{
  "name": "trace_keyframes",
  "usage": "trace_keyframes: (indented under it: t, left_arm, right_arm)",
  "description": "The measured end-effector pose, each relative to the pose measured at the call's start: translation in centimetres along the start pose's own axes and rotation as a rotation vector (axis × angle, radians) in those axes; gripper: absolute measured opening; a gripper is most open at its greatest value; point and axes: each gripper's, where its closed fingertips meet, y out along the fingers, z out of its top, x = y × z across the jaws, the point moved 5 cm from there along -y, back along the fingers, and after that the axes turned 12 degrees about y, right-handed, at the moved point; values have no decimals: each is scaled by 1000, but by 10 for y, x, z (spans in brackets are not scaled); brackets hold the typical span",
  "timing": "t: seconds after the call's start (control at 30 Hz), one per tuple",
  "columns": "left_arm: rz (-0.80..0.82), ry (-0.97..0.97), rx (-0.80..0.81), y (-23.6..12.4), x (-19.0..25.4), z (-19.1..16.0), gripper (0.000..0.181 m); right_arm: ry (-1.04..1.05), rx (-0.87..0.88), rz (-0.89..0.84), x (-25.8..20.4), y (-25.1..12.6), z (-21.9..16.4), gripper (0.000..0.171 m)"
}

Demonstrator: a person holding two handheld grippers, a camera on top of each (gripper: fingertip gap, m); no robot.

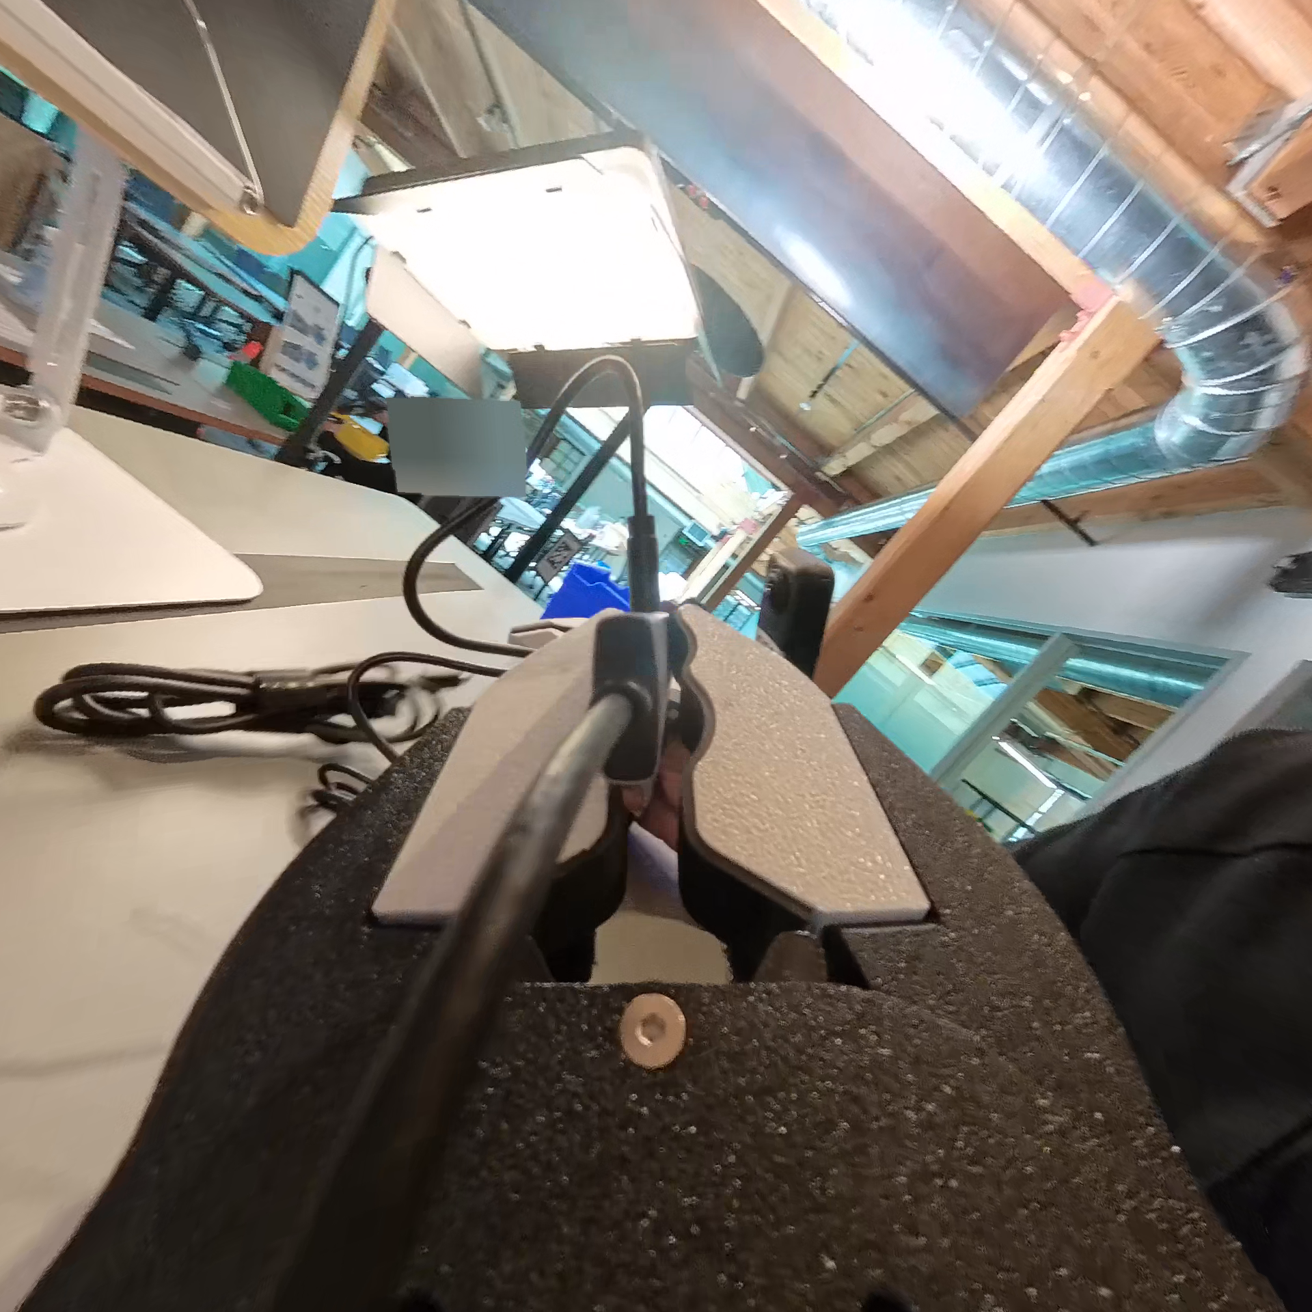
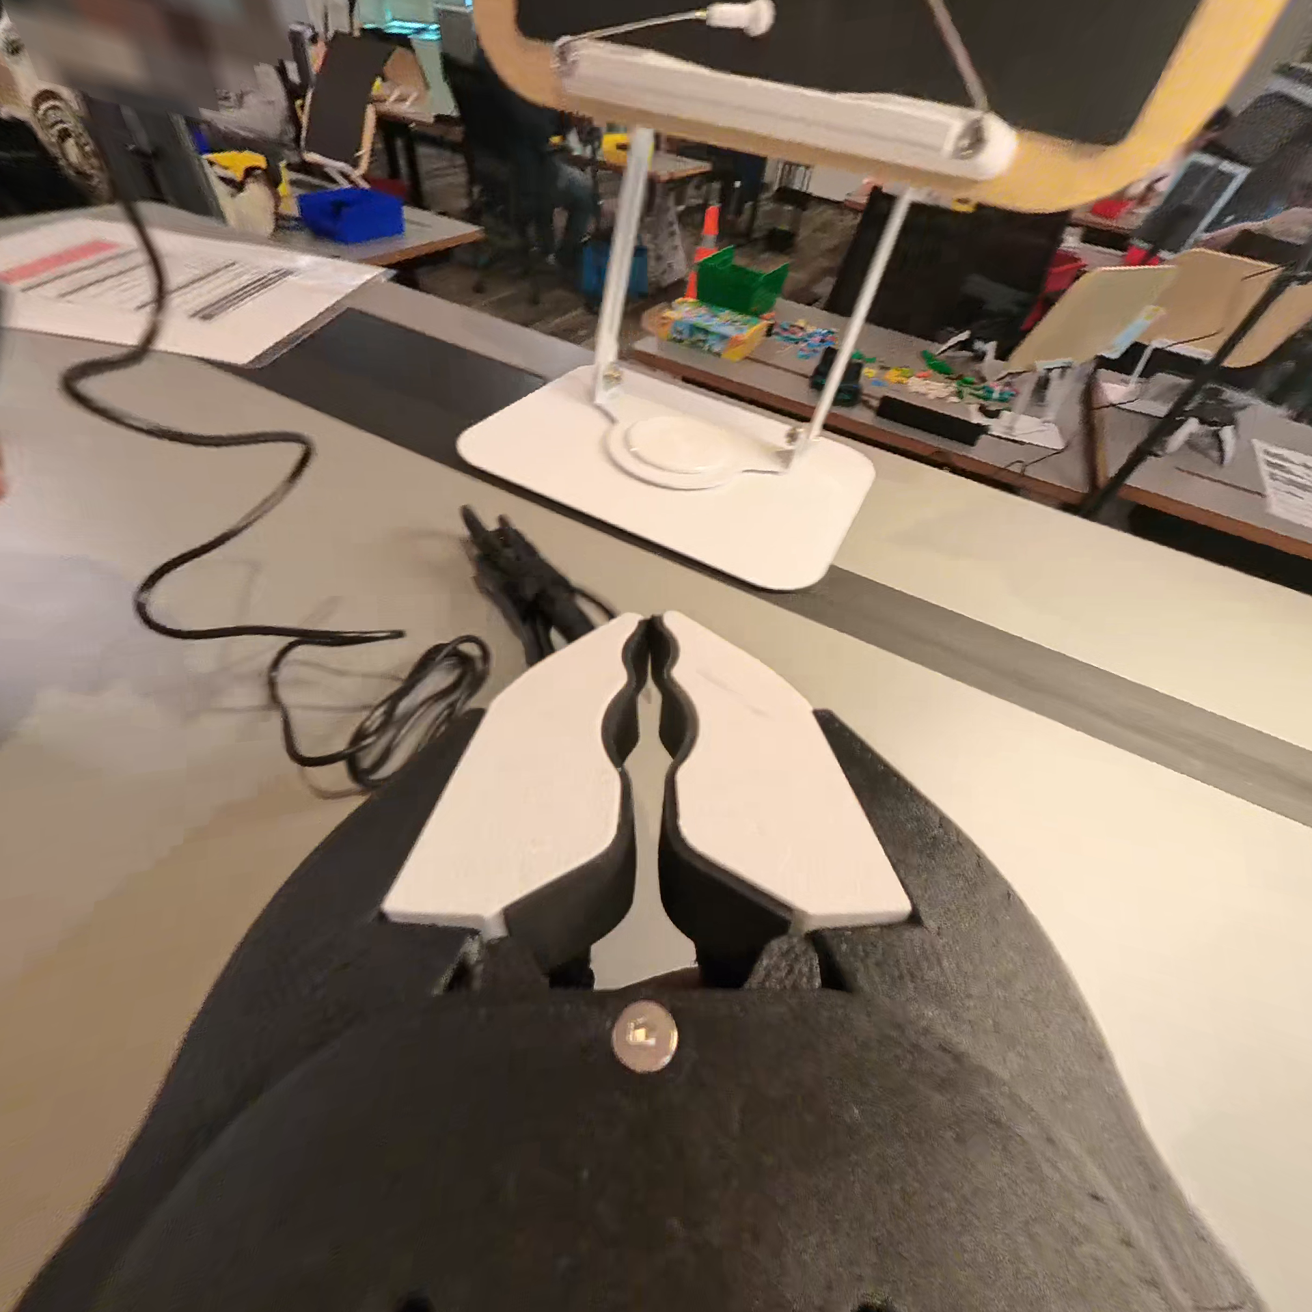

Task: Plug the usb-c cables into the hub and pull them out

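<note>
Black hub (image 1: 632, 699) clamped in my left claw (image 1: 664, 639), cable (image 1: 642, 539) plugged straight ahead; right claw (image 2: 649, 628) closed, empty.

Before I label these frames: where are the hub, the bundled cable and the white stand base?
hub (image 1: 628, 692): left wrist view, its dark end.
bundled cable (image 1: 213, 696): left wrist view, the coil's middle.
white stand base (image 2: 745, 525): right wrist view, bare plate.
</note>
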Motion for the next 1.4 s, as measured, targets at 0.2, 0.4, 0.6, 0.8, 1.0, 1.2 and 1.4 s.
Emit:
trace_keyframes:
  t: [0.2, 0.4, 0.6, 0.8, 1.0, 1.2, 1.4]
  left_arm:
    - [38, 14, -71, 2, -3, -7, 10]
    - [205, -11, -222, 4, -22, -29, 10]
    - [236, -66, -252, 6, -28, -37, 10]
    - [238, -71, -261, 6, -29, -38, 10]
    - [243, -63, -282, 8, -30, -40, 10]
    - [256, -50, -286, 8, -30, -41, 10]
    - [268, -41, -284, 8, -30, -41, 10]
  right_arm:
    - [-107, 30, 12, 12, -11, 6, 0]
    - [-142, -153, 57, 24, 0, -16, 12]
    - [-103, -326, 110, 34, 21, -25, 34]
    - [-172, -454, 120, 42, 67, -26, 51]
    - [-149, -500, 91, 48, 79, -27, 11]
    - [-173, -479, 5, 32, 45, -37, 8]
    - [-90, -492, -55, -5, -14, -58, 9]
